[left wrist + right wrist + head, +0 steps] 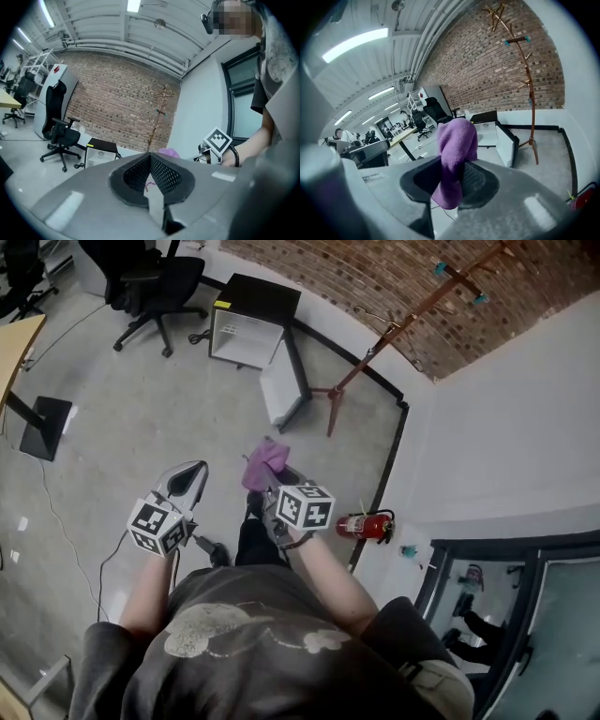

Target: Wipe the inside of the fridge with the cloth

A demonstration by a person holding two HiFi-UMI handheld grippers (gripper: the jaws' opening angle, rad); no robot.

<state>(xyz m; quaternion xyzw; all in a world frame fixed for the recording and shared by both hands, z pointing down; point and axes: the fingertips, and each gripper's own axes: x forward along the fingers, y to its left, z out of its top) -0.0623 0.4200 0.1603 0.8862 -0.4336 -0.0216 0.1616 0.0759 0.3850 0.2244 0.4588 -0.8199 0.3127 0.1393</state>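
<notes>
right gripper pinches cloth mid-fold, well short of fridge | cloth looks soft, light | left gripper squeezed together, empty

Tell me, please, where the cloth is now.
In the head view, the cloth sits at centre, pinched in the right gripper, short of the open fridge ahead.

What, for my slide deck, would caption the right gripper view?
Right gripper shut on a purple cloth, facing the open mini fridge ahead.
</notes>
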